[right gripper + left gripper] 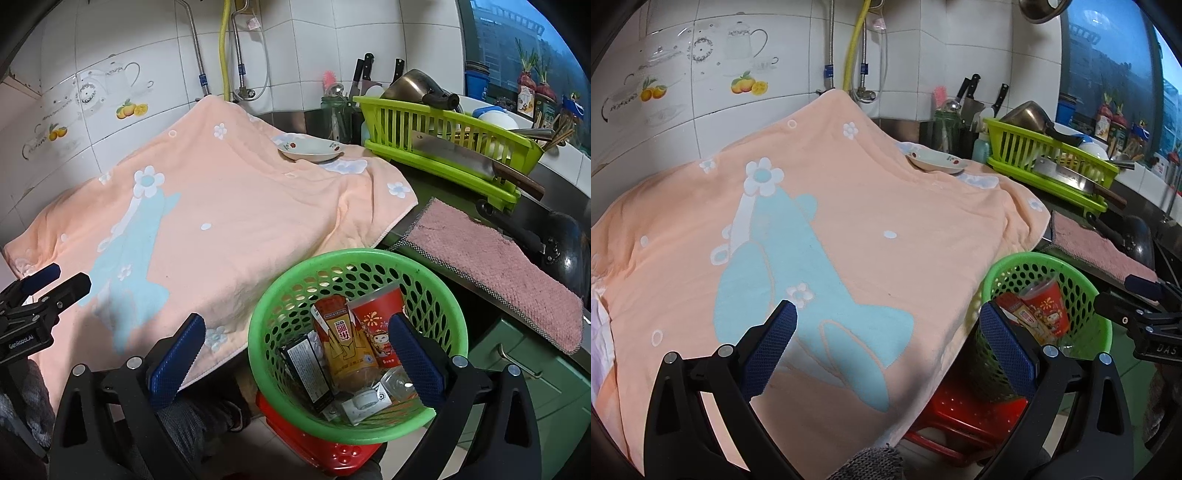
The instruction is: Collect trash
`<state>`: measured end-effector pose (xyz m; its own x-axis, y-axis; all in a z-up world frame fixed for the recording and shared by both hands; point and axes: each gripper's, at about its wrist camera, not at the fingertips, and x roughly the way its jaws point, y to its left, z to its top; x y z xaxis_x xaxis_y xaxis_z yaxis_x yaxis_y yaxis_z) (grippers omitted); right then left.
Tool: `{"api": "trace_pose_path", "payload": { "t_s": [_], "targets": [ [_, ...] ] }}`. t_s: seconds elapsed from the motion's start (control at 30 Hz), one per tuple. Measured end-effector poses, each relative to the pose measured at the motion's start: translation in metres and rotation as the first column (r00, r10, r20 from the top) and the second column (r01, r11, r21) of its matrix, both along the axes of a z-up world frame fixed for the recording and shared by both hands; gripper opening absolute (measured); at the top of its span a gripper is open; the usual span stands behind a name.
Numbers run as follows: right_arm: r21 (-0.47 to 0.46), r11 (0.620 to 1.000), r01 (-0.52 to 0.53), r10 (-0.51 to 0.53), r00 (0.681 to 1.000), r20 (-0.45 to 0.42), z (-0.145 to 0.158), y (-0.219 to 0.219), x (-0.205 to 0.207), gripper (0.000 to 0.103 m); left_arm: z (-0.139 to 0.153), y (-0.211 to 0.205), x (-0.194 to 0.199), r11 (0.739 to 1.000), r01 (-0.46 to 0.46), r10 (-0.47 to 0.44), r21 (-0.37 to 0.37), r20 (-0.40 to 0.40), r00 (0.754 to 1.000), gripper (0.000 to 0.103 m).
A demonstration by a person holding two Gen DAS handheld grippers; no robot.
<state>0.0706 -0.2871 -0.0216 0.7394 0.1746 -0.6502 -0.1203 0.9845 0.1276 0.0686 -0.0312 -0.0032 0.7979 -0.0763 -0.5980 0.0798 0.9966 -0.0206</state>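
A peach towel (221,206) with blue flower prints covers most of the table (454,192), a white dish (312,149) resting on its far edge. Beyond stand a lime dish rack (443,144) holding a cleaver and pot, and a pink cloth (498,266) draped at the table's front edge before a white tiled wall. The green perforated basket (354,266) sits on a red stool (332,450), holding a red cup (380,321), a yellow carton (343,343) and small boxes. The right gripper (295,354) hangs spread apart over it, empty; the left gripper (886,343), likewise spread and empty, hovers over the towel.
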Motion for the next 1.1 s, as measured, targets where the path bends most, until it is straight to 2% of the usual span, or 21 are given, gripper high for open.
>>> {"api": "trace_pose_path", "payload": {
  "t_s": [1.1],
  "targets": [
    [-0.033, 0.999, 0.015, -0.013, 0.999, 0.046, 0.007, 0.002, -0.005, 0.096, 0.011, -0.004, -0.005, 1.000, -0.001, 0.001, 0.011, 0.034, 0.999, 0.098]
  ]
}}
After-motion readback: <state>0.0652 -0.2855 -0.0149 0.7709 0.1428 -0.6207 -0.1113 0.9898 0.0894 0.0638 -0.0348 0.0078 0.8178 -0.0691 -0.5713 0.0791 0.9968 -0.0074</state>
